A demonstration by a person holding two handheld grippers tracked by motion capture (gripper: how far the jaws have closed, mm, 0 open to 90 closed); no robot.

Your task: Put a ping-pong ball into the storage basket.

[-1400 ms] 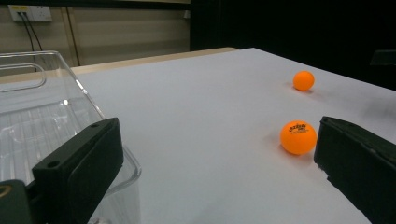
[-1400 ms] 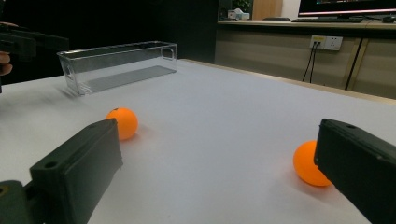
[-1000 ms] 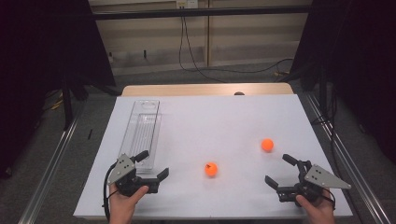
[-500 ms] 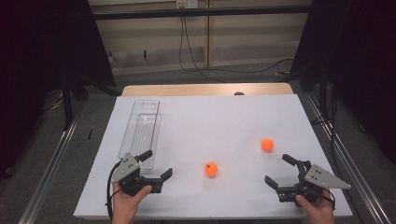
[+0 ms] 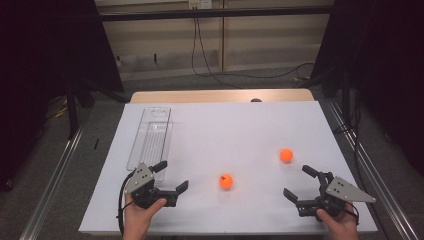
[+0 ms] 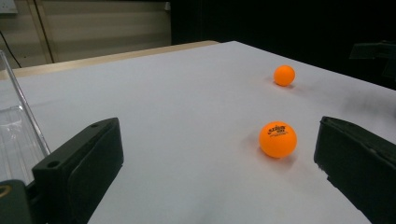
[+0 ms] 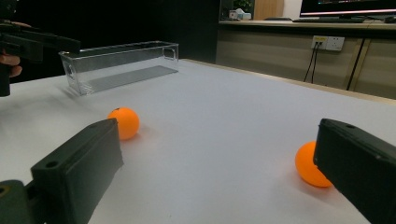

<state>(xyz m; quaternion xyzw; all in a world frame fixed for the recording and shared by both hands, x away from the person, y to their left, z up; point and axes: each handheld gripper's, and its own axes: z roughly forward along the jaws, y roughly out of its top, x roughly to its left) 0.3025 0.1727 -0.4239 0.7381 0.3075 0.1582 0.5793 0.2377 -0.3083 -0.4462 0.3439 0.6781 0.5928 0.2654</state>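
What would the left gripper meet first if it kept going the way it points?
Probably the near ball: it sits ahead of the open left gripper, toward its right jaw. The bare table lies between them. The far ball lies beyond; depth is uncertain.

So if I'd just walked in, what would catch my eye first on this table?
Most likely the two bright orange balls on the white table: one ball near the middle front, the other ball further right. Next, the black hand-held tools at the near corners, the left gripper and the right gripper, both with jaws spread open. A clear plastic tray lies along the left side.
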